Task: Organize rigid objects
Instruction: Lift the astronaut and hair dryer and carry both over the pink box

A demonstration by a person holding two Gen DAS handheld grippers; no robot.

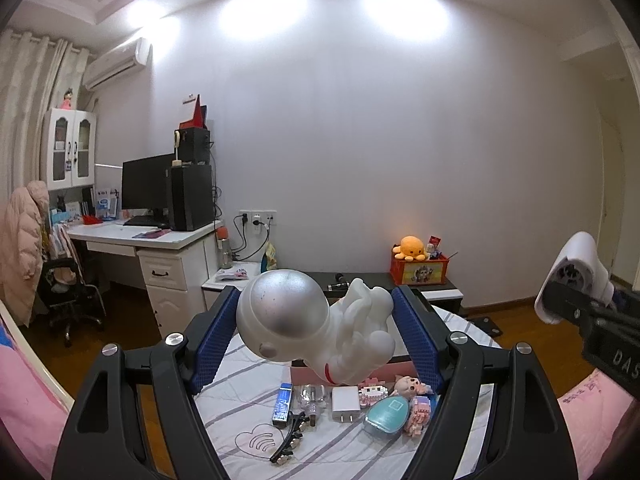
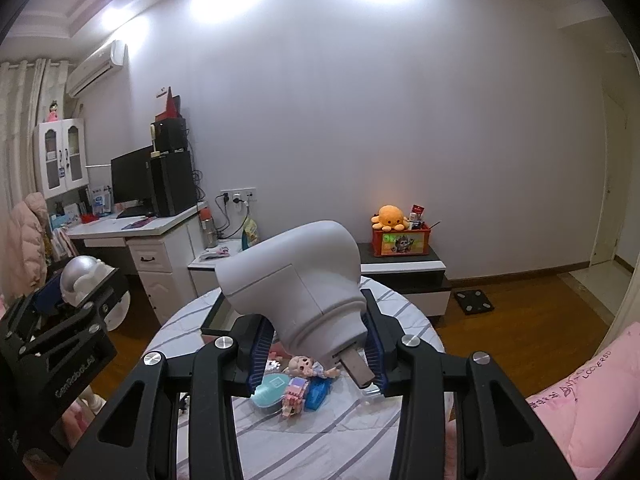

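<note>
My left gripper [image 1: 316,296] is shut on a white astronaut figure [image 1: 288,312] with a silver helmet, which lies sideways between the blue pads [image 1: 212,344], above the table. My right gripper [image 2: 318,320] is shut on the narrow end of a white hair-dryer-shaped device [image 2: 296,280]. A grey tab sticks out of that end. Each view shows the other gripper: the right one [image 1: 560,292] at the right edge, the left one [image 2: 80,292] at the left with the astronaut [image 2: 80,276].
Below is a round table [image 1: 248,364] with a striped cloth. On it lie a blue tube [image 1: 282,402], a white charger [image 1: 345,400], a teal case [image 1: 386,414], a doll [image 1: 410,385], a pink brick figure [image 1: 418,414] and a hair clip [image 1: 288,442]. A pink-rimmed box [image 2: 216,316] sits at the far side.
</note>
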